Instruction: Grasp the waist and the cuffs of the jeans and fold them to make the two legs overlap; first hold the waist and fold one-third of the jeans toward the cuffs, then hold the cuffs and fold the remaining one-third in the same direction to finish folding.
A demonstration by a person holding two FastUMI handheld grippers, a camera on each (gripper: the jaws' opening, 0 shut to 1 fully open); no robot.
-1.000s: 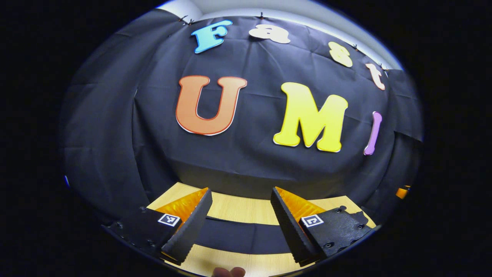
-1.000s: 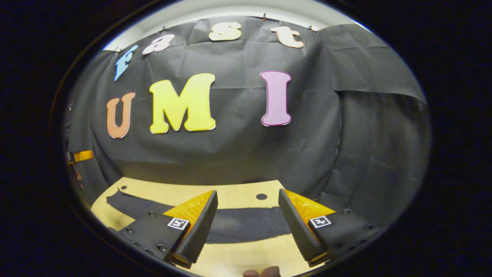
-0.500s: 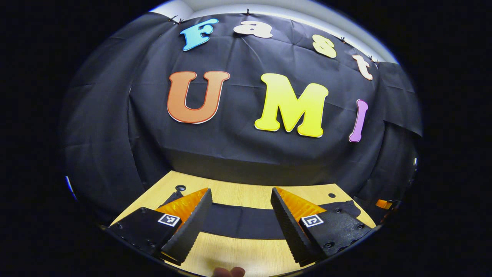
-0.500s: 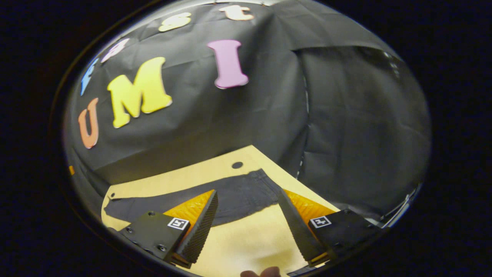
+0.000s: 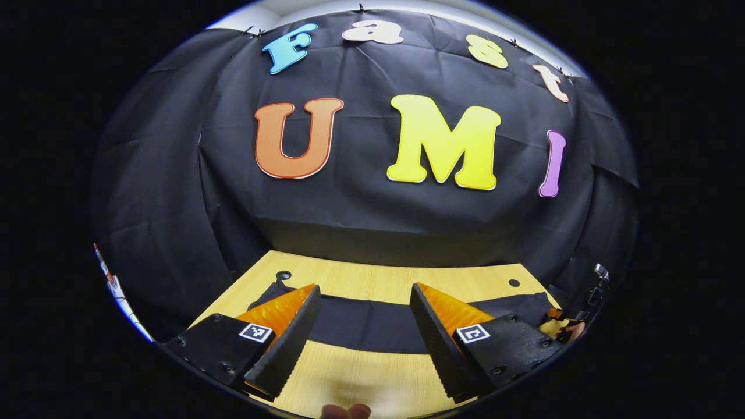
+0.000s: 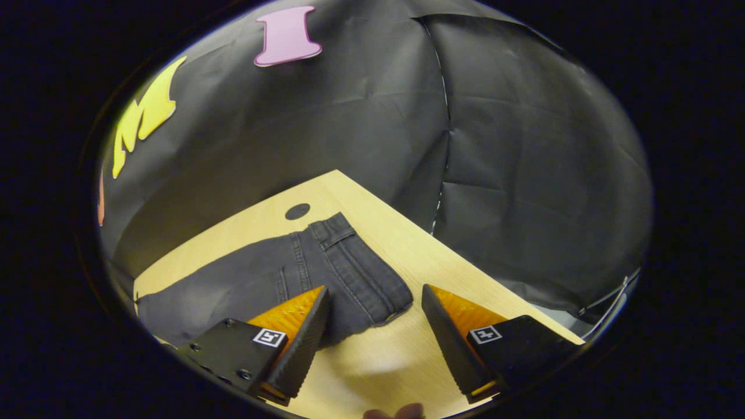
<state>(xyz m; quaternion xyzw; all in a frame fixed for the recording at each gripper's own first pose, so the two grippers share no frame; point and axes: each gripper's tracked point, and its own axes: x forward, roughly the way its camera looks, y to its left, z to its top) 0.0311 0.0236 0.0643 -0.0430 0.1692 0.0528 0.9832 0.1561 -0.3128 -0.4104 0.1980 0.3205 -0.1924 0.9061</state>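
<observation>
Dark grey jeans (image 5: 366, 325) lie flat in a long strip across the wooden table (image 5: 372, 282). In the left gripper view my left gripper (image 5: 362, 343) hangs open above the strip's middle, its fingers apart with nothing between them. The right gripper view has the jeans' waist (image 6: 355, 265) with its waistband and belt loops near the table's right end. My right gripper (image 6: 372, 340) is open just in front of the waist's near corner, above bare table, holding nothing. The other gripper and a hand (image 5: 573, 326) peek in at the right edge of the left gripper view.
The table's right edge (image 6: 465, 273) runs close beside the waist, with the booth's black cloth wall behind it. Round holes sit in the tabletop near the far corners (image 5: 283, 274) (image 6: 297, 211). A fingertip (image 6: 401, 412) is at the bottom of each view.
The right gripper has swung right and tilted down toward the jeans' waist, which now looks much nearer. The left gripper has tipped down slightly, so more table is in sight. Both stay open.
</observation>
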